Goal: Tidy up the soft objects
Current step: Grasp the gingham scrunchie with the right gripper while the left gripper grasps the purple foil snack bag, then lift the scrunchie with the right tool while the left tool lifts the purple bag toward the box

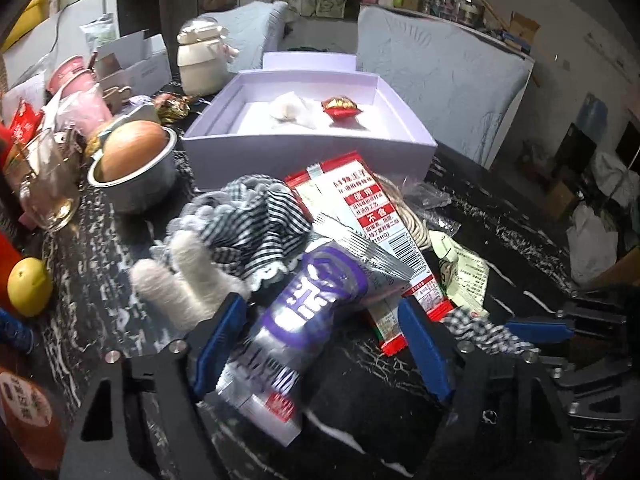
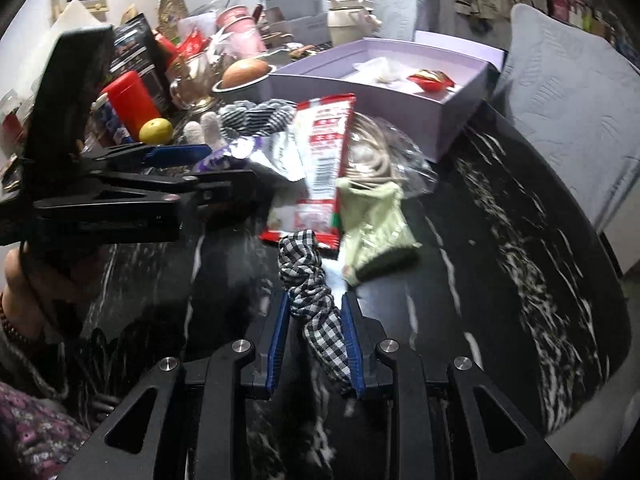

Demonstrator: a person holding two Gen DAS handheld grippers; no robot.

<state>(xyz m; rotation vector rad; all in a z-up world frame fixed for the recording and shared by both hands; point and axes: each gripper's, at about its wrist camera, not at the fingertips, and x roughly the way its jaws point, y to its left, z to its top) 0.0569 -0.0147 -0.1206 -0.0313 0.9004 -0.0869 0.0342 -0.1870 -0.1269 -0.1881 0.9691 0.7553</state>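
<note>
We clamped the right gripper [image 2: 316, 344] on the limp checked scrunchie [image 2: 310, 280], gripped mid-band; the left gripper [image 1: 320, 344] stood part-open around the crinkly silver packet [image 1: 308, 312].

Silver-purple packet [image 1: 304, 320] motion-blurred, lettering unreadable between left claw's [image 1: 320, 344] fingers.

Open box [image 1: 308, 152] at table's [image 2: 520, 240] far side, two small wrapped items inside. In front: snack packets [image 1: 360, 216] piled over striped cloth [image 1: 248, 216]. Bowl [image 1: 136, 184] left of box. Checked cloth [image 2: 316, 312] nearest, between right gripper [image 2: 316, 344] pads.
</note>
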